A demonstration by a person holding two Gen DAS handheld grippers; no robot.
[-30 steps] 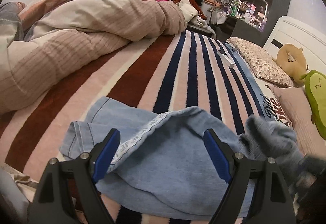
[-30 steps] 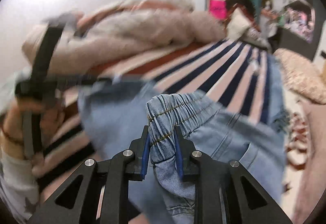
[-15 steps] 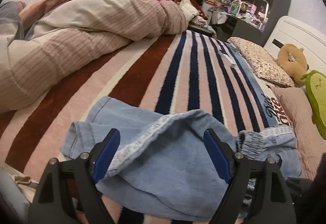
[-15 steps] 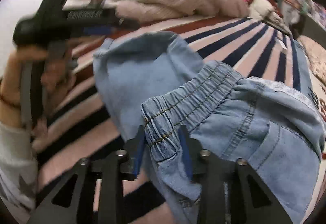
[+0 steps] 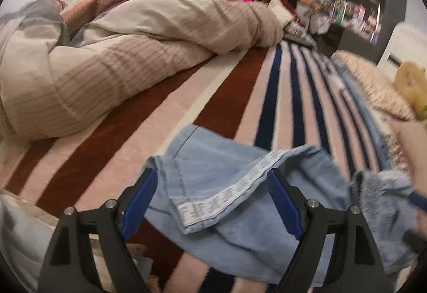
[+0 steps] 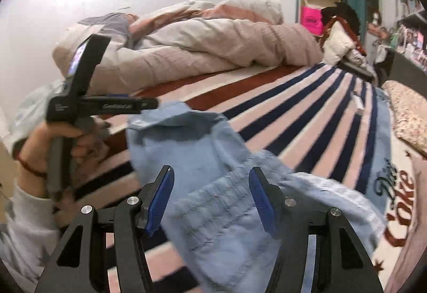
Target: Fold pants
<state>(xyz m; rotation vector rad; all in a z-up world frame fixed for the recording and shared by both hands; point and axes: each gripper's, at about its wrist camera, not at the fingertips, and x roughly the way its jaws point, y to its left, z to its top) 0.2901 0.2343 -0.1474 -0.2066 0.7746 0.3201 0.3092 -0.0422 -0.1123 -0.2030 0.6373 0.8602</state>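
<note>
Right wrist view: the pants [image 6: 213, 186] are seen bunched on the striped bed [image 6: 307, 111] at 6 o'clock, the waistband lying loose between the spread right gripper [image 6: 210, 199]. The left gripper [image 5: 210, 202] is likewise spread, holding nothing. Unpinned, the fold may slump open.

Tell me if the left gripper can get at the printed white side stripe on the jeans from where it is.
Probably yes: the left gripper is open, and the stripe lies uncovered on the jeans between its jaws.
</note>
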